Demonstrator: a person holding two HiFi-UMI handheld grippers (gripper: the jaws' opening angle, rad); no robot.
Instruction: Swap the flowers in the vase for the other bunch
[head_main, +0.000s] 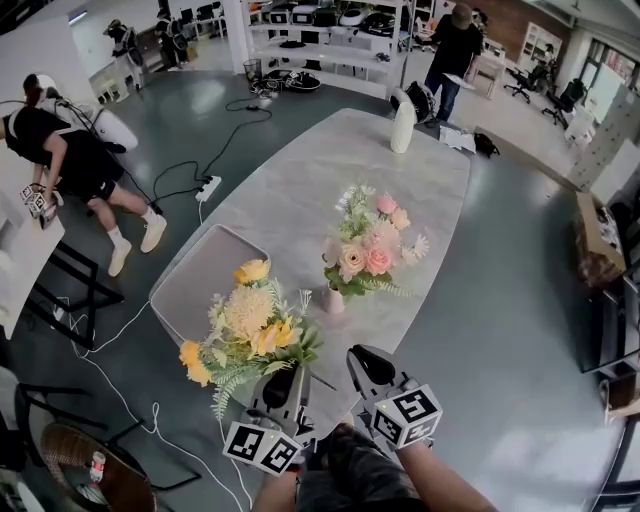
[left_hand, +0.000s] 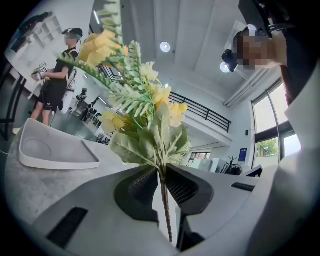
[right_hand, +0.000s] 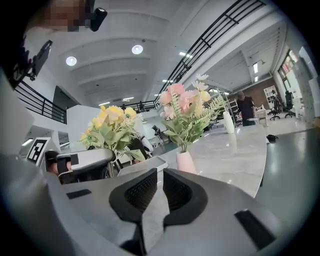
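- Your left hand-held gripper (left_hand: 161, 176) is clamped on the thin stem of the yellow bunch (left_hand: 142, 102). The stem runs straight up between the two ribbed pads, and the leaves and blooms fan out above them.
- In the head view, that yellow bunch sits on the near side of the vase (head_main: 333, 298) and to its left, well apart from it. It hangs over the near edge of the table (head_main: 300, 180).
- The vase is small and pale pink. It stands upright about the middle of the table.
- The pink bunch (head_main: 372, 243) is in the vase, with its blooms spreading up and to the right of the vase's mouth.
- Your right hand-held gripper (right_hand: 157, 184) is closed. Its pads meet and there is nothing between them.
- That gripper is on the near side of the vase, just to its right in the head view. It points toward the vase and is not touching it.
- A grey tray (head_main: 198, 282) lies flat on the table, left of the vase and just behind the yellow bunch.
- A tall white bottle (head_main: 402, 124) stands far beyond the vase, at the table's far end.
- Far left of the vase, off the table, a person (head_main: 72, 165) in dark clothes bends over. Another person (head_main: 453, 48) stands well beyond the white bottle.
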